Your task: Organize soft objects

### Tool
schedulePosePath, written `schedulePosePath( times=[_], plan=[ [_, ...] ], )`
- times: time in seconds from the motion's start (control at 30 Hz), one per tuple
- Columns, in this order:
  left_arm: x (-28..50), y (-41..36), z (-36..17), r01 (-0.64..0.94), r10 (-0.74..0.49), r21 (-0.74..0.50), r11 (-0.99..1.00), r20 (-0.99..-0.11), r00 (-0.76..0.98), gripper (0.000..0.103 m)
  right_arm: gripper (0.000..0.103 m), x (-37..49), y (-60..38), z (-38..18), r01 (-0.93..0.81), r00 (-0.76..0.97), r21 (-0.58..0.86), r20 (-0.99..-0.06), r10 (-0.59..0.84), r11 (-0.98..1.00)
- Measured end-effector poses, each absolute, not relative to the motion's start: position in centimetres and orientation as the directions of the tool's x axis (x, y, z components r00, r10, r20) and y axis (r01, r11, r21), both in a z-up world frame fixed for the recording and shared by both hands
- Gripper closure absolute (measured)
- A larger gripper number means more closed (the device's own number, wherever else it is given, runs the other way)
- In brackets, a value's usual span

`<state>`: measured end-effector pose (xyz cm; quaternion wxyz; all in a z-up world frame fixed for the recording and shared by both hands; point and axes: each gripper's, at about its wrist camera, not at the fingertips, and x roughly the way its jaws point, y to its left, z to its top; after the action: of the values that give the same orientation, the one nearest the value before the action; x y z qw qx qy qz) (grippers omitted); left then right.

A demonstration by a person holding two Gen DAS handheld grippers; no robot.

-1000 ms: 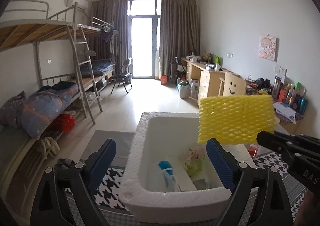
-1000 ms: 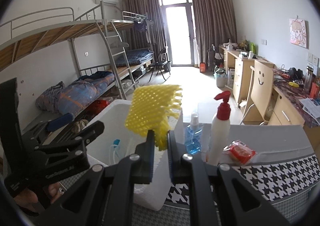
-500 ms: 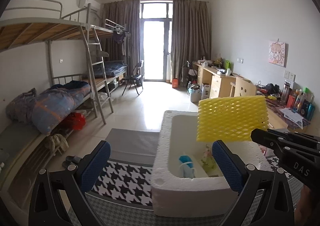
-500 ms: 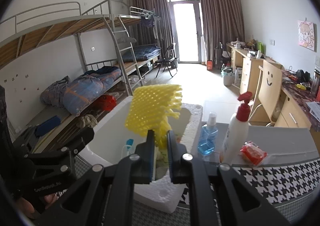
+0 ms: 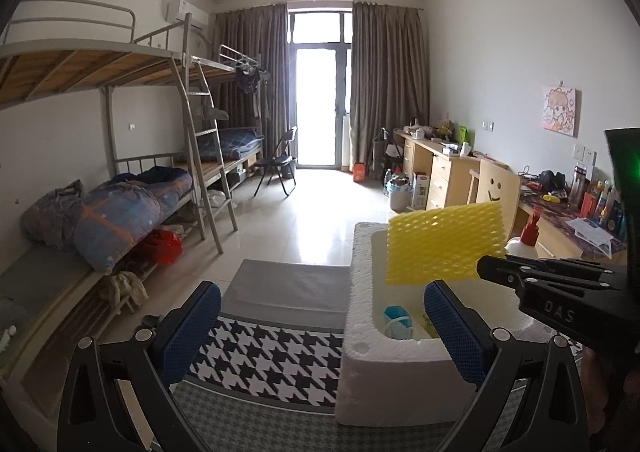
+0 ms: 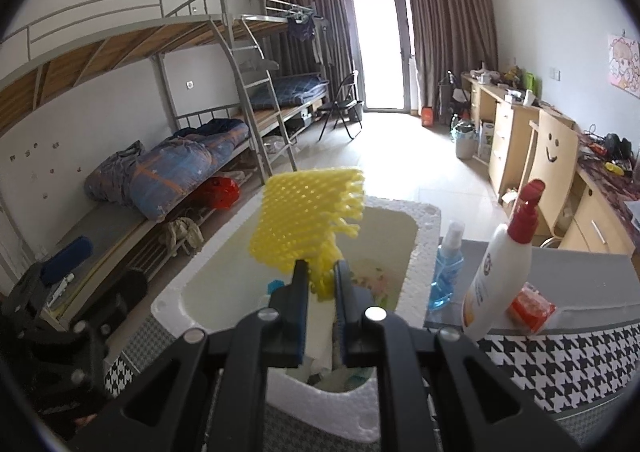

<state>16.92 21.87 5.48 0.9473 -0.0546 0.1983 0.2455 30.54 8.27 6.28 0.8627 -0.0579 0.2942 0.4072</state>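
Two grippers: right gripper (image 6: 322, 280) fingers pinch yellow net (image 6: 306, 224) above foam box (image 6: 424, 236); left gripper (image 5: 320, 328) fingers spread, empty.

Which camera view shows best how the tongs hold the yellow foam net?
The right wrist view: the right tongs pinch the yellow foam net at its lower edge, above the white foam box. The left wrist view shows the net's flat face, but the grip point is seen only sideways.
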Motion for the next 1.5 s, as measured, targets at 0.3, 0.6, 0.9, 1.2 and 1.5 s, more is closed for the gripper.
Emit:
schedulePosePath(
  times=[0.3,0.6,0.9,1.2,1.5],
  plan=[
    [16.1,22.4,5.6,-0.501,0.453,-0.021,0.865,-0.396,0.799,0.001,0.05,30.8,9.7,5.2,-0.736,0.456,0.136,-0.625,0.634,0.663],
    [15.6,22.3,5.7,-0.491,0.439,-0.032,0.871,-0.398,0.806,0.001,0.032,29.0,8.8,6.1,-0.74,0.496,0.066,-0.619,0.609,0.669],
    [14.3,21.4,6.2,-0.485,0.431,-0.045,0.873,-0.393,0.812,0.001,0.028,26.7,6.7,7.4,-0.744,0.525,0.057,-0.565,0.636,0.665],
    [12.3,19.7,6.8,-0.463,0.414,-0.048,0.885,-0.371,0.831,0.001,0.018,24.4,3.7,9.1,-0.732,0.569,0.087,-0.467,0.677,0.675],
    [10.8,18.3,7.3,-0.448,0.404,-0.052,0.893,-0.348,0.846,0.001,0.013,22.6,1.9,9.4,-0.718,0.603,0.082,-0.423,0.676,0.691]
  ],
)
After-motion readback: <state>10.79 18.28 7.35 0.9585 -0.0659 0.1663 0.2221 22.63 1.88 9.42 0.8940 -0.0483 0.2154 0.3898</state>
